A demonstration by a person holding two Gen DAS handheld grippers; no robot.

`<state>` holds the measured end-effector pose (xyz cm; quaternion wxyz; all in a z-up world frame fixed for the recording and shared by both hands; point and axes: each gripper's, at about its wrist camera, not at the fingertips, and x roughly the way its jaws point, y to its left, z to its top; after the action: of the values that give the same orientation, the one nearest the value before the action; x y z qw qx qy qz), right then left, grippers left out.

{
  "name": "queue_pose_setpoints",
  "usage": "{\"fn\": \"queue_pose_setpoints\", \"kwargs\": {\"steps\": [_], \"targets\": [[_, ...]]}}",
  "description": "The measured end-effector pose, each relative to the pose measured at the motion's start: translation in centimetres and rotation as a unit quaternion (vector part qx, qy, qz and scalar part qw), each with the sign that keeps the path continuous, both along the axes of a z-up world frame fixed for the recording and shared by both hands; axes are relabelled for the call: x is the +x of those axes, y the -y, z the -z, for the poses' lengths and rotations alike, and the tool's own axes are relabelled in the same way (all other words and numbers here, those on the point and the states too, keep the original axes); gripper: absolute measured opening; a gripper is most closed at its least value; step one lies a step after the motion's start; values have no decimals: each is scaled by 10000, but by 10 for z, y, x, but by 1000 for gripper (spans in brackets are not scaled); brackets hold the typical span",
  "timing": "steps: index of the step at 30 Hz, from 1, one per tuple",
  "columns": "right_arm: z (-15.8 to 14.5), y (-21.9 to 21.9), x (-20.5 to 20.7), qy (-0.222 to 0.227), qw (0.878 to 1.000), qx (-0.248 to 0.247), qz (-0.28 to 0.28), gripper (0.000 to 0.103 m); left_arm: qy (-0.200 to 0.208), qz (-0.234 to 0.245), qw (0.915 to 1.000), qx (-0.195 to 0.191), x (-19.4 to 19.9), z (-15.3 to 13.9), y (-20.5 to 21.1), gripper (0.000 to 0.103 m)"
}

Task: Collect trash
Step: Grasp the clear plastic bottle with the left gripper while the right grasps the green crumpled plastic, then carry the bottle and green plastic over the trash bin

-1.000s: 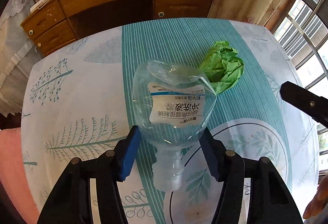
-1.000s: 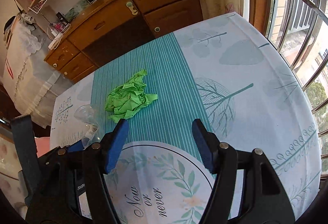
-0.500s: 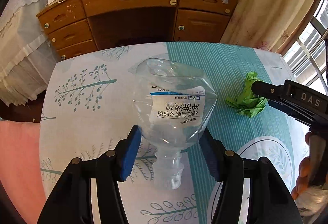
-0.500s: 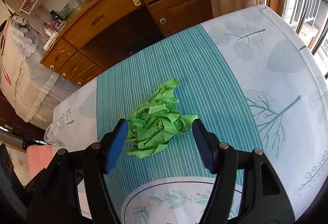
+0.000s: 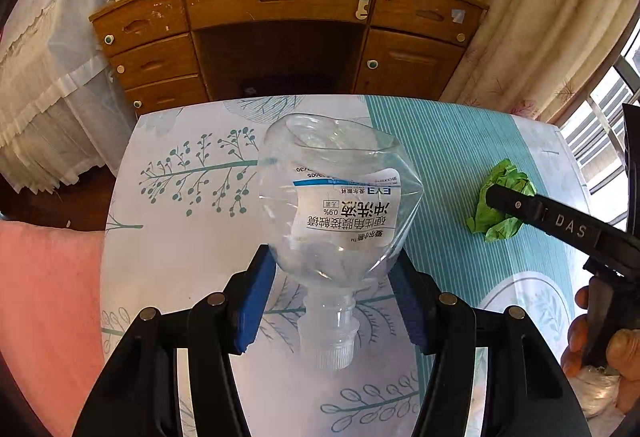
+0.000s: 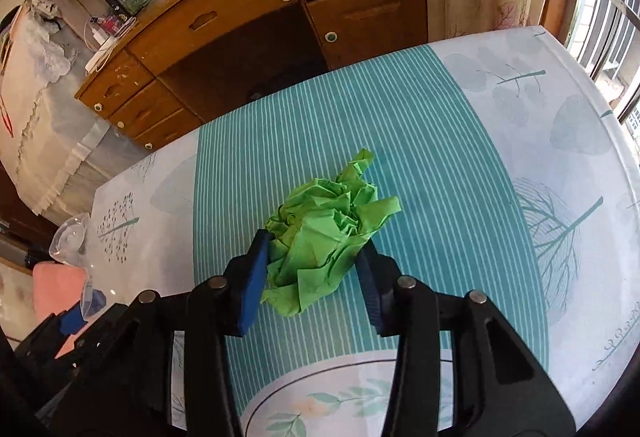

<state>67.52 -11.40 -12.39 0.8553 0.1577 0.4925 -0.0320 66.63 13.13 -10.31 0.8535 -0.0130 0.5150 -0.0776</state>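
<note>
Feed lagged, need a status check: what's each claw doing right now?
Left claw: shut on the crushed clear plastic bottle.
Right claw: just closed on the crumpled green paper.

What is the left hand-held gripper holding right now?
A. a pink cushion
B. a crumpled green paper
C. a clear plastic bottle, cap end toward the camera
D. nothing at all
C: in the left wrist view the left hand-held gripper has its blue pads pressed on the clear plastic bottle, cap end nearest the camera.

A wooden desk [image 5: 280,33] with drawers stands behind the leaf-patterned tablecloth [image 6: 500,141], beside cream curtains [image 5: 532,21].
</note>
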Motion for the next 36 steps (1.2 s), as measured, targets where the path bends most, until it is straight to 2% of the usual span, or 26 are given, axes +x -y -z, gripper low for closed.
{"fn": "queue_pose_setpoints", "kwargs": {"steps": [7, 15, 24, 32, 36], "targets": [[-17, -12, -60, 5, 9975, -472, -521, 38, 5, 154, 9999, 4, -42, -12, 11, 58], [-49, -5, -175, 140, 9935, -607, -953, 38, -29, 219, 9997, -94, -133, -39, 34, 58], [-107, 16, -324, 614, 9852, -634, -1472, 38, 195, 39, 9996, -220, -284, -85, 64, 58], [-149, 38, -463, 1015, 9700, -735, -2085, 38, 552, -153, 9979, -314, -432, -123, 108, 58], [-165, 52, -530, 1117, 9640, -694, -2312, 38, 623, -207, 9972, -346, -501, -131, 128, 58]]}}
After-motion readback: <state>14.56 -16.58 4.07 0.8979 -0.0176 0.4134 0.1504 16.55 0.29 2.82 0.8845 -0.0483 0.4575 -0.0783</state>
